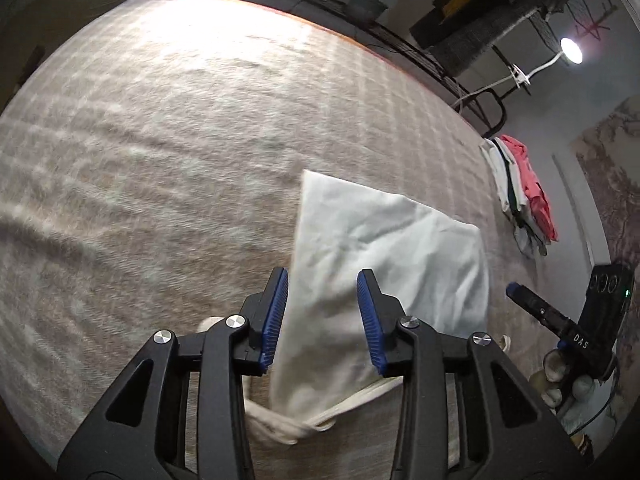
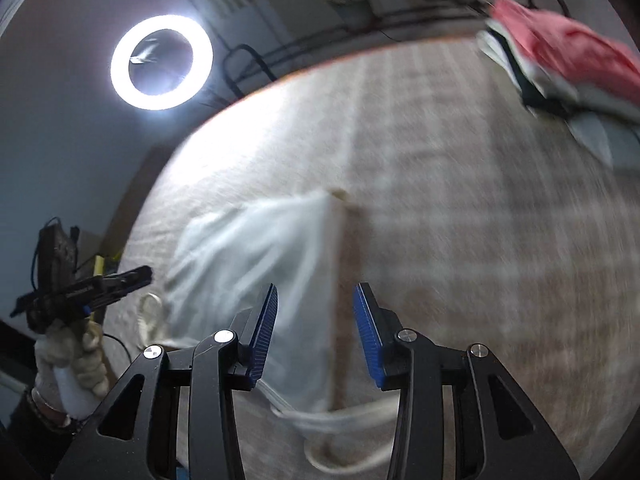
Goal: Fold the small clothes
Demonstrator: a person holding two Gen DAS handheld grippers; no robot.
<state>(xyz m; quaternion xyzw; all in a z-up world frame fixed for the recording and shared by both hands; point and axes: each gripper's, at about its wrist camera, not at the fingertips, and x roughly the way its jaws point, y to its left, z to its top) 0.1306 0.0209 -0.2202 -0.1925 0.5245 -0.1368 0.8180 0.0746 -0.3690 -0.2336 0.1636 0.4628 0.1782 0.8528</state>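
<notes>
we look down both grippers at a white garment [image 1: 384, 248] lying folded on the beige checked tablecloth [image 1: 180, 152], its cream straps [image 1: 296, 428] trailing out at the near end. our left gripper [image 1: 322, 284] hangs over the garment's near part with its blue pads [image 1: 276, 312] parted and nothing pressed between them; the cloth lies on the table beneath the gap. our right gripper [image 2: 315, 300] is likewise apart, pads clear of the fabric, with the garment's right edge [image 2: 336, 280] running below the gap. in the left view the right gripper shows off to the right, held in a gloved hand [image 1: 560, 380]; in the right view the left one sits at far left in a gloved hand [image 2: 72, 368]. a stack of folded clothes [image 1: 524, 196], pink on top, rests at the table's far right edge. a ring light [image 2: 161, 62] glows beyond the table.
</notes>
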